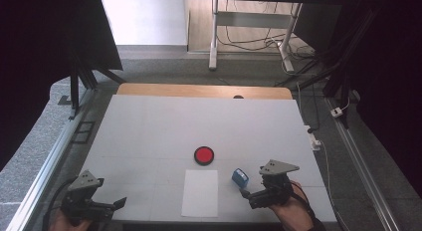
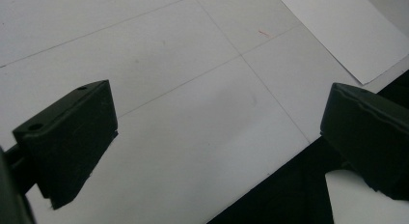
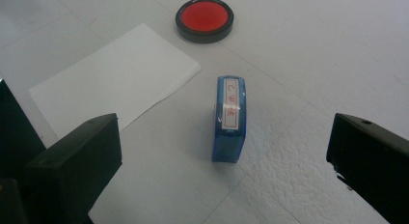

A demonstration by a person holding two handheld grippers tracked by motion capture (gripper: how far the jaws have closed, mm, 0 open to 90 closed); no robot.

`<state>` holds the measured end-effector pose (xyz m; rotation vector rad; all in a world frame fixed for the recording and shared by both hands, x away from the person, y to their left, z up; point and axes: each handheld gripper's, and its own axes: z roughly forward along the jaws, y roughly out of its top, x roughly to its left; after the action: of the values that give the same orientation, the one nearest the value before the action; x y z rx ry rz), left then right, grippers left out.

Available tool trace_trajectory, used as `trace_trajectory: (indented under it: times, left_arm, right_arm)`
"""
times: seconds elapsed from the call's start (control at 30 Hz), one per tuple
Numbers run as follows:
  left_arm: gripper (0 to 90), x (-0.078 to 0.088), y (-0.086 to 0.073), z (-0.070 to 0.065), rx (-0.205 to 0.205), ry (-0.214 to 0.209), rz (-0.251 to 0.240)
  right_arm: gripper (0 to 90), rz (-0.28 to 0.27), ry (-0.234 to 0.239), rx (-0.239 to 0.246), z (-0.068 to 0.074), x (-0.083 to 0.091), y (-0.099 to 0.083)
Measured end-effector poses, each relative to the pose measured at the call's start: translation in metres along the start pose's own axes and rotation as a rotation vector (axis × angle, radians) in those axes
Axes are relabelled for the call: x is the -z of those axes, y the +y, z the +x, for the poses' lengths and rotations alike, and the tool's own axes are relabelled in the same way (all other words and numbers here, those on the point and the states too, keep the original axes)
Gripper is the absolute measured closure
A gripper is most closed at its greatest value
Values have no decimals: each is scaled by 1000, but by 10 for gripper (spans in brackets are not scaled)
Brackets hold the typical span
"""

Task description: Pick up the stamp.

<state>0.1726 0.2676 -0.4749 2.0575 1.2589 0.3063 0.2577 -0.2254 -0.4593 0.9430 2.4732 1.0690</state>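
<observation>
While the right tool (image 3: 222,151) hangs low with jaws spread wide, the stamp (image 3: 230,119) lies on the desk (image 1: 149,126) just ahead, between the jaw lines, untouched; paper (image 3: 115,79) and the red pad (image 3: 204,19) lie beyond; the left tool (image 2: 217,151) gapes empty at the desk's near edge.

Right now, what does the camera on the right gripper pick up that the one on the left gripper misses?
The right gripper view has the small blue plastic stamp lying between its open black jaws, with the round red ink pad in a black case beyond it. The left gripper view has the table's near edge and the dark drop below it. Both share the white sheet of paper and the white table top.
</observation>
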Motion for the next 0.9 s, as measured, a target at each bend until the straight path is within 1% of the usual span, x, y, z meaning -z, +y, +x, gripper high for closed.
trace_trajectory:
  times: [0.03,0.1,0.2,0.3,0.43,0.5,0.6,0.73,0.9]
  left_arm:
    - [0,0,0,0,0,0,0]
    - [0,0,0,0,0,-1,0]
    - [0,0,0,0,0,-1,0]
    - [0,0,0,0,0,-2,1]
    - [0,0,0,0,1,-3,0]
    - [0,0,0,0,1,-3,0]
    - [0,0,0,0,1,-3,0]
    - [0,0,0,0,1,-4,1]
    - [0,0,0,0,0,-5,1]
  right_arm:
    - [0,8,0,3,0,-2,0]
    - [0,24,-4,-8,-1,-6,1]
    - [0,37,-8,-13,0,-12,2]
    - [0,53,-18,-3,0,-17,4]
    - [0,66,-14,-12,-1,-23,7]
    - [0,79,-21,-2,-2,-27,9]
    - [0,99,-21,5,-3,-32,10]
    - [0,124,-29,5,-5,-40,10]
    - [0,146,-44,18,-6,-49,12]
